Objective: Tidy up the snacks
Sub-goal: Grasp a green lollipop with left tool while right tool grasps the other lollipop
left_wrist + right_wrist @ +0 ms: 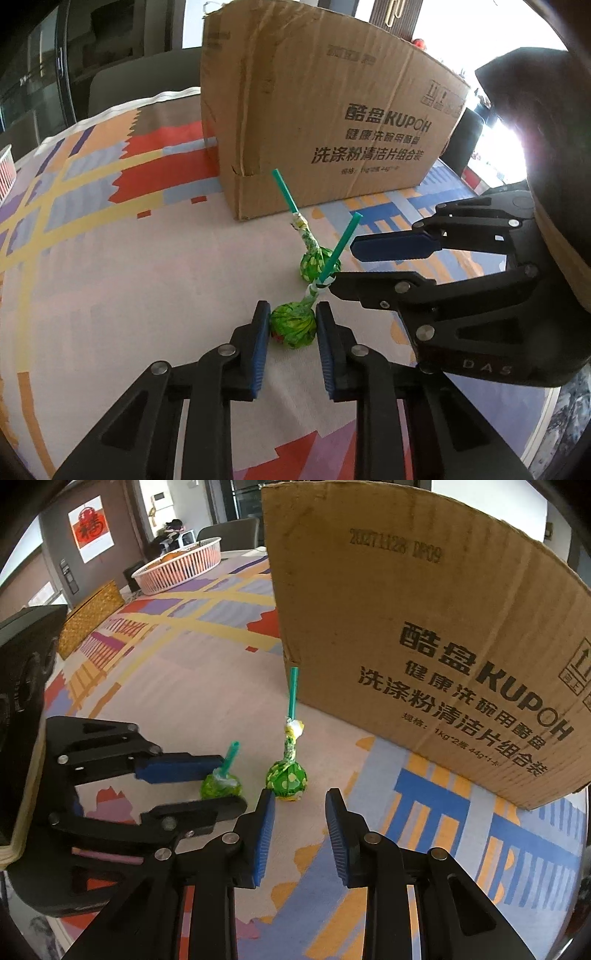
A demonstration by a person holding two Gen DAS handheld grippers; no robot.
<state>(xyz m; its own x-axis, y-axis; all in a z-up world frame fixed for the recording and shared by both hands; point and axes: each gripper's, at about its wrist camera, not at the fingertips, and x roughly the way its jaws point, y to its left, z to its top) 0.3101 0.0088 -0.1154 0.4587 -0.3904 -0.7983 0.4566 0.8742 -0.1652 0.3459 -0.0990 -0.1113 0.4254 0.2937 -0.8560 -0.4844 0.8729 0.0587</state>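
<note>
Two green-wrapped lollipops with teal sticks stand on a bench covered by a colourful patterned cloth [110,258], in front of a cardboard box [332,122]. The left tongs [291,325] are parted around the nearer lollipop [293,326], pads just beside its wrapper. The right tongs [300,823] are open and empty, near the farther lollipop [287,775].

Cardboard box [424,646]: top and right side cut off by the right wrist view's edge; inside hidden by its walls.
White basket [5,171]: only a sliver shows at the left wrist view's left edge.
Basket contents [173,555]: orange shapes, too small to identify.
Window area [506,140]: blown out by glare.
</note>
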